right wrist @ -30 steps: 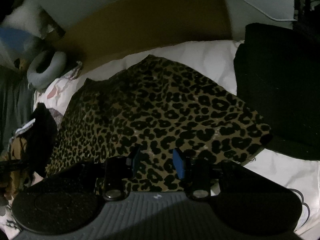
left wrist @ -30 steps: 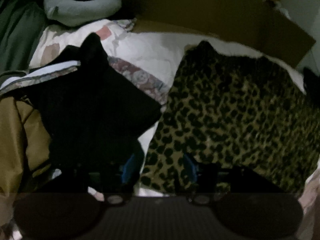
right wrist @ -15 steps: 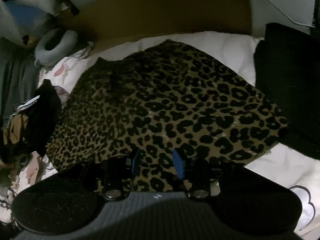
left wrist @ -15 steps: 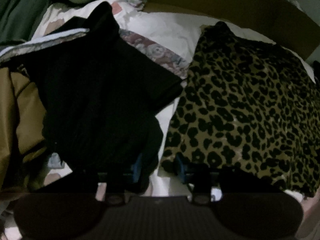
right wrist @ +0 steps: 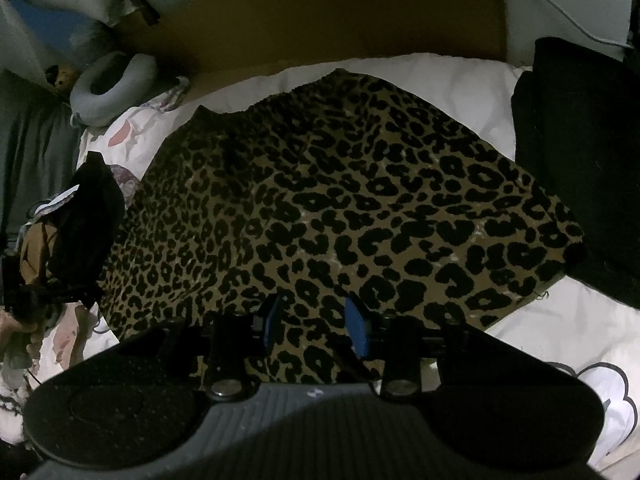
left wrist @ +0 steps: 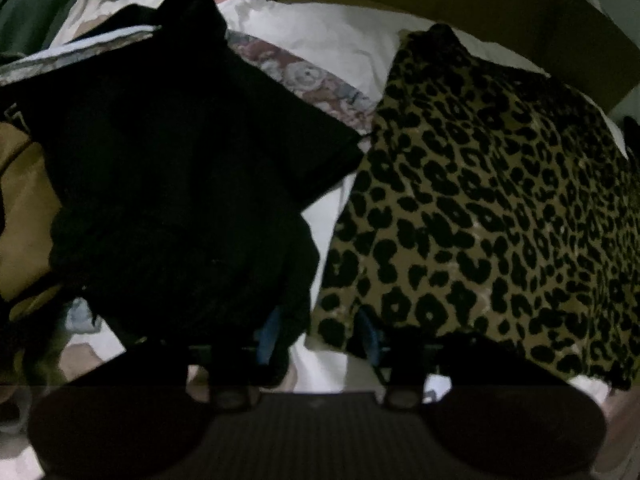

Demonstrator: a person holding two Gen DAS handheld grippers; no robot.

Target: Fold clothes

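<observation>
Left wrist view, L to R: tan garment [left wrist: 24, 200] at far left edge, partly under a big black garment [left wrist: 168, 168] heaped on the bed [left wrist: 332, 40], w/ a floral-print cloth [left wrist: 304, 80] peeking out behind it. A strip of white sheet separates the black heap from the leopard-print garment [left wrist: 500, 208], which lies spread flat on the right half of the bed. Left hand-held gripper [left wrist: 316, 334] sits low at the near left corner of the leopard piece; blue pads apart, open, nothing between them. Its left pad is in front of the black heap, right pad at the leopard hem; contact can't be told, too dark.

Right wrist view, L to R: grey neck pillow [right wrist: 112, 88] up at far left near a brown cardboard panel [right wrist: 340, 20]; black heap small at left; leopard garment fills the middle, flat, corners out. Right hand-held gripper [right wrist: 314, 322] over its near edge, pads moderately apart, gripping nothing. Another dark folded cloth [right wrist: 584, 152] at right, touching the leopard's right corner.
</observation>
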